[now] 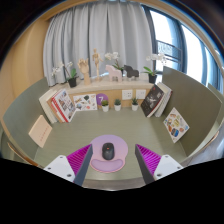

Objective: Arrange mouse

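Observation:
A black mouse (108, 151) lies on a lilac mouse pad (110, 155) with a wrist rest, on the grey desk (110, 125). My gripper (112, 160) is open, its two fingers (81, 158) with magenta pads standing wide apart. The mouse and its pad lie between the fingers, with a clear gap on each side. Nothing is held.
Books lean at the left (60, 104) and right (155, 99) of the desk's back. A flat booklet (40, 130) lies at the left, another book (176, 124) at the right. Small potted plants (117, 103) and a shelf with flowers (70, 72) and figurines stand behind.

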The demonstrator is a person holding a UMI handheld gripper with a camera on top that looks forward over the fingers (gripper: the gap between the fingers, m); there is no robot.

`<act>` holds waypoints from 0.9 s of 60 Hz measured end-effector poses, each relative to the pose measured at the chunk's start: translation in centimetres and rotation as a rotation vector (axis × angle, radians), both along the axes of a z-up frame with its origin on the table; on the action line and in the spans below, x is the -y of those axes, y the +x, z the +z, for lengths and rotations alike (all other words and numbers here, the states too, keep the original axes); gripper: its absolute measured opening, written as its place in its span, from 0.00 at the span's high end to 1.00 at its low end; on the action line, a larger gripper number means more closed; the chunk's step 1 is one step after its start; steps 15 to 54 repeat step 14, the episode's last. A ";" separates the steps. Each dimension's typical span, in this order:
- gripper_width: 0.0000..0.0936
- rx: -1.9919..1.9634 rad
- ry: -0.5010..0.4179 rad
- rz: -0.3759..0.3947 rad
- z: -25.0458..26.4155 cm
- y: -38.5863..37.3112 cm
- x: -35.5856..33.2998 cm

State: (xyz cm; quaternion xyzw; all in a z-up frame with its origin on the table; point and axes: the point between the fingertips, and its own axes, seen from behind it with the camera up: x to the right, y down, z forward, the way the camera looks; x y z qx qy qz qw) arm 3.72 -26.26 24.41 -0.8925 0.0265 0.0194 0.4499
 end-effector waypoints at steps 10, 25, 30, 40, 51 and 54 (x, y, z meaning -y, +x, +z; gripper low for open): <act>0.08 0.006 0.022 -0.005 0.6 0.9 2.0; 0.09 0.013 0.033 -0.010 1.0 1.4 2.3; 0.09 0.013 0.033 -0.010 1.0 1.4 2.3; 0.09 0.013 0.033 -0.010 1.0 1.4 2.3; 0.09 0.013 0.033 -0.010 1.0 1.4 2.3; 0.09 0.013 0.033 -0.010 1.0 1.4 2.3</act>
